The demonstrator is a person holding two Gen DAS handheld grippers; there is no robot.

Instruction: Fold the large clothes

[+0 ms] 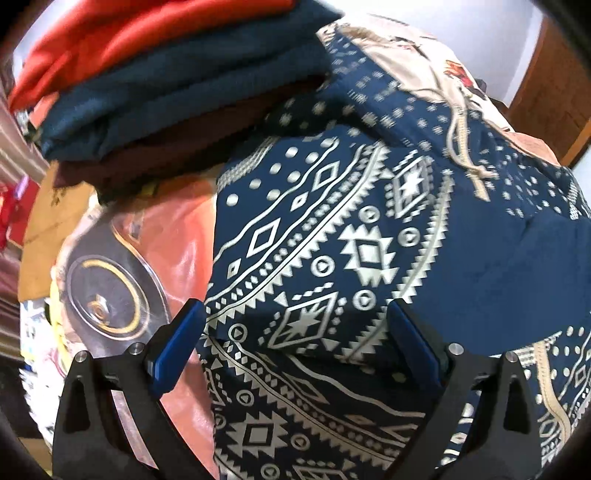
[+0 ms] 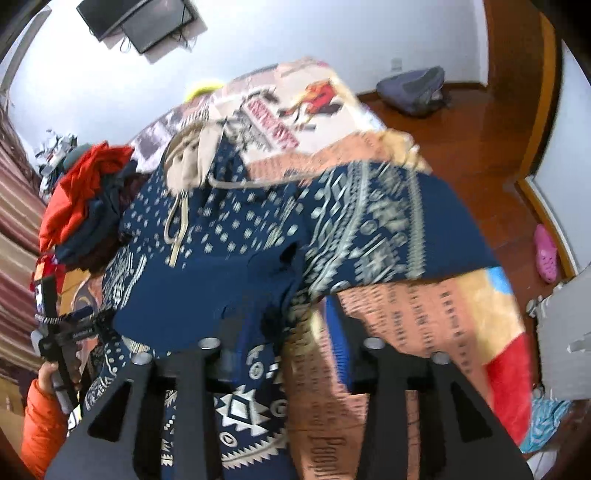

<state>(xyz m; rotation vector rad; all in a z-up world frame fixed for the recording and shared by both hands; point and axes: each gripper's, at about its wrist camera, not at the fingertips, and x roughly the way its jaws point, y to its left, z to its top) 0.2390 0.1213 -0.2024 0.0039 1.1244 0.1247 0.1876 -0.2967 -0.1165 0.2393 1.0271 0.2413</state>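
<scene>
my left gripper hangs spread over the navy patterned garment on the printed blanket, pinching nothing. my right gripper stands parted above the garment's edge, beside folded clothes.

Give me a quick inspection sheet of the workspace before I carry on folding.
Surface: bed with a printed blanket, mostly covered by cloth.
Job's things: navy patterned garment spread out, partly folded over itself; its beige drawstring lies loose on top.
Clutter: stack of folded clothes, red on top, beside the garment; clear round plate on the blanket.
Tools: left tool open over the garment, nothing clamped; right tool open, cloth beneath it.
Cables: wires hang from the wall-mounted screens.
Surroundings: wooden floor, grey bag, pink shoe.
</scene>
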